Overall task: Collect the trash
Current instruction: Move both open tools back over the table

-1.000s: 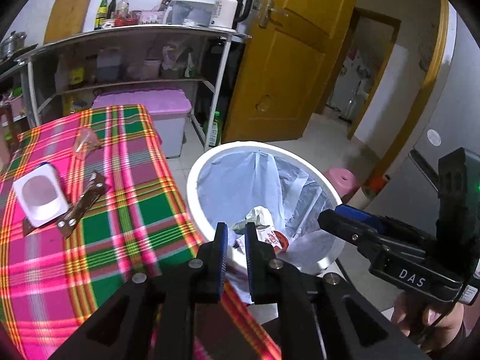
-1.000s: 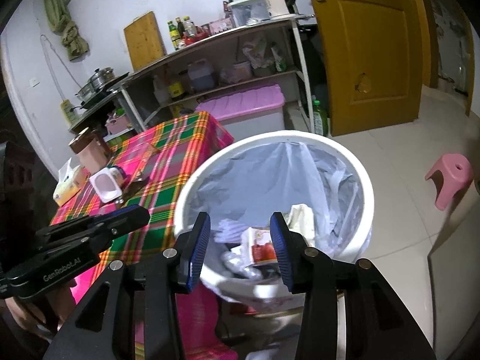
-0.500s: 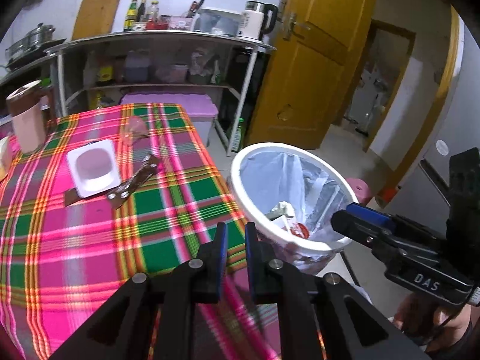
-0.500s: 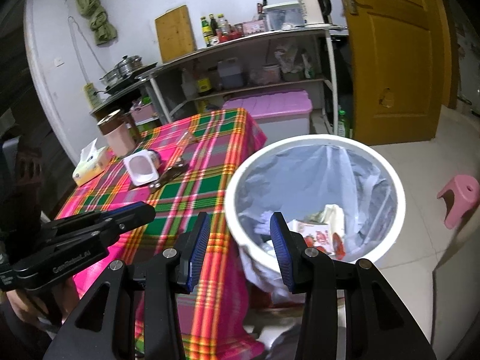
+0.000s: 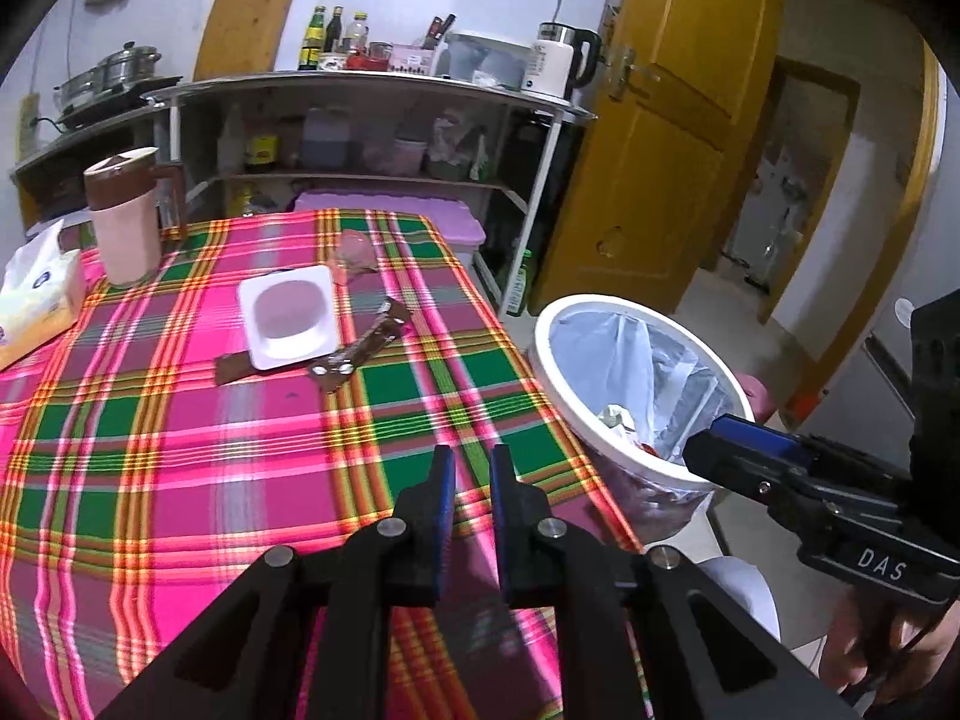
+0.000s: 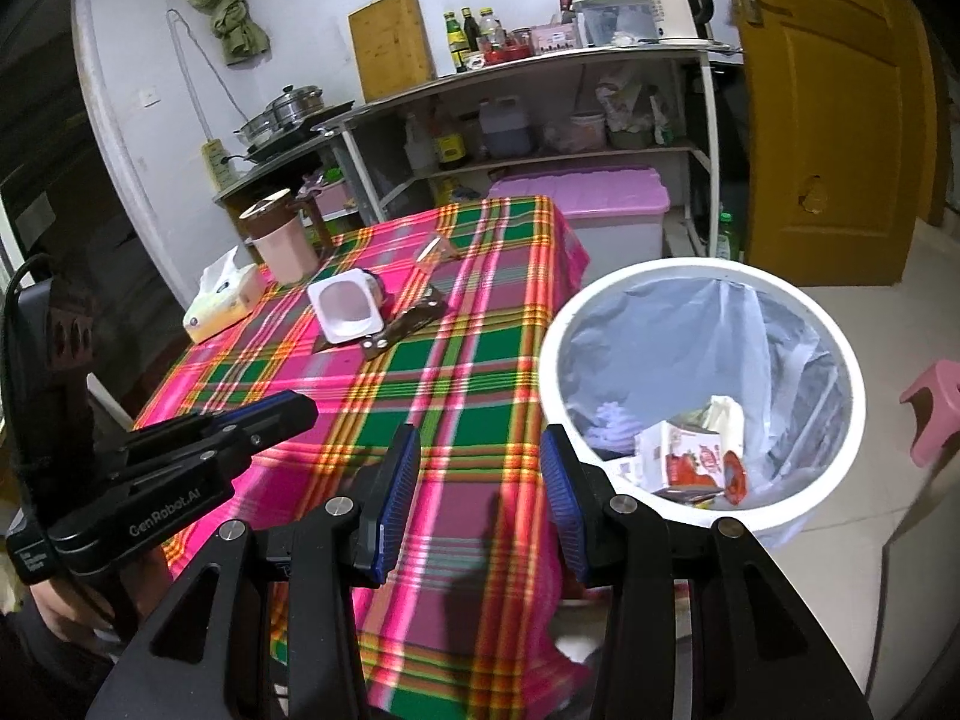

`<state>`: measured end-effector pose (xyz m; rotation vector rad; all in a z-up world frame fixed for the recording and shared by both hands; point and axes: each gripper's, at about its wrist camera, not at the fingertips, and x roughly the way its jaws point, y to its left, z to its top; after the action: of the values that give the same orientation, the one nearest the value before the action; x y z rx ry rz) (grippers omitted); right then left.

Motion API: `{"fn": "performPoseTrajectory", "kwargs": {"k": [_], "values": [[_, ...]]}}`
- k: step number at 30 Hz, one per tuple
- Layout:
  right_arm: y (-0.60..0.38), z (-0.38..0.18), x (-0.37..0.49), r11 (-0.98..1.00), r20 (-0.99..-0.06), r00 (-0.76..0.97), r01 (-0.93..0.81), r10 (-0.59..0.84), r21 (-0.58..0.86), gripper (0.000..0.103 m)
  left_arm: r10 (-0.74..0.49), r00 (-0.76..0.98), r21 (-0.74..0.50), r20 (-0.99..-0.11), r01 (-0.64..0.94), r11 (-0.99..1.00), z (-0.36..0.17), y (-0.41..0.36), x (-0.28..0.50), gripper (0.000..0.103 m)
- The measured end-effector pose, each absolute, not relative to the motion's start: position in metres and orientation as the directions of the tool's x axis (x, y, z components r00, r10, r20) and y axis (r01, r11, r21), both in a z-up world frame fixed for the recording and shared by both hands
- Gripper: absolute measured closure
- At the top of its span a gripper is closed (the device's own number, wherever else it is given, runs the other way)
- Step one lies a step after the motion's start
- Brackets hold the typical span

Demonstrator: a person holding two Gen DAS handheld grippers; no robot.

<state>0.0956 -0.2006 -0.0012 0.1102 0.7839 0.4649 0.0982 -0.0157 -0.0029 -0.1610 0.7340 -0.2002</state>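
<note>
**Inspector:** Starting nearest the left gripper (image 5: 470,468). How is it sitting?

**Assistant:** It is hovering level over the near part of the plaid tablecloth (image 5: 198,450), pointing forward across the table. Its jaws are standing close together with only a narrow slit between them, and nothing is lying in that slit.

**Inspector:** And the right gripper (image 6: 480,480)?

**Assistant:** It is hanging above the table's near right corner, angled slightly down. Its jaws are spread wide and are holding nothing. The cloth is showing through the gap.

**Inspector:** The bin?

**Assistant:** The white trash bin (image 6: 840,480) is standing on the floor just right of the right gripper, its rim touching or nearly touching the hanging cloth edge; I cannot tell which. A pale liner is lining it, and a red-and-white carton (image 6: 690,459) is lying inside with other scraps.

**Inspector:** What is lying ahead of the jaws?

**Assistant:** Ahead and left of both grippers, mid-table, a white plastic cup (image 5: 290,315) is lying on its side, its mouth facing the cameras. A brown wrapper (image 5: 360,348) is stretching out just right of it, touching or running under its edge. Beyond these, a crumpled clear wrapper (image 5: 355,252) is sitting near the far edge.

**Inspector:** Farther still?

**Assistant:** A tissue pack (image 5: 36,294) and a brown-lidded jug (image 5: 123,222) are standing at the far left. Behind the table, a pink storage box (image 6: 594,204) is sitting under metal shelving (image 5: 372,120).
</note>
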Motion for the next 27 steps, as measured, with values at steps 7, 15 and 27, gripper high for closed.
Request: {"fn": "performPoseTrajectory", "kwargs": {"k": [7,15,27], "values": [[-0.182,0.001,0.097,0.883,-0.655,0.598,-0.381,0.462,0.275,0.060,-0.202,0.740,-0.211,-0.642,0.083,0.974,0.000,0.004,0.093,0.092],[-0.165,0.000,0.102,0.877,-0.661,0.584,-0.391,0.470,0.279,0.060,-0.161,0.745,-0.203,-0.647,0.034,0.979,-0.001,0.027,0.096,0.092],[-0.148,-0.003,0.127,0.881,-0.669,0.580,-0.379,0.464,0.283,0.060,-0.110,0.742,-0.187,-0.661,-0.020,0.982,-0.009,0.053,0.121,0.082]]}}
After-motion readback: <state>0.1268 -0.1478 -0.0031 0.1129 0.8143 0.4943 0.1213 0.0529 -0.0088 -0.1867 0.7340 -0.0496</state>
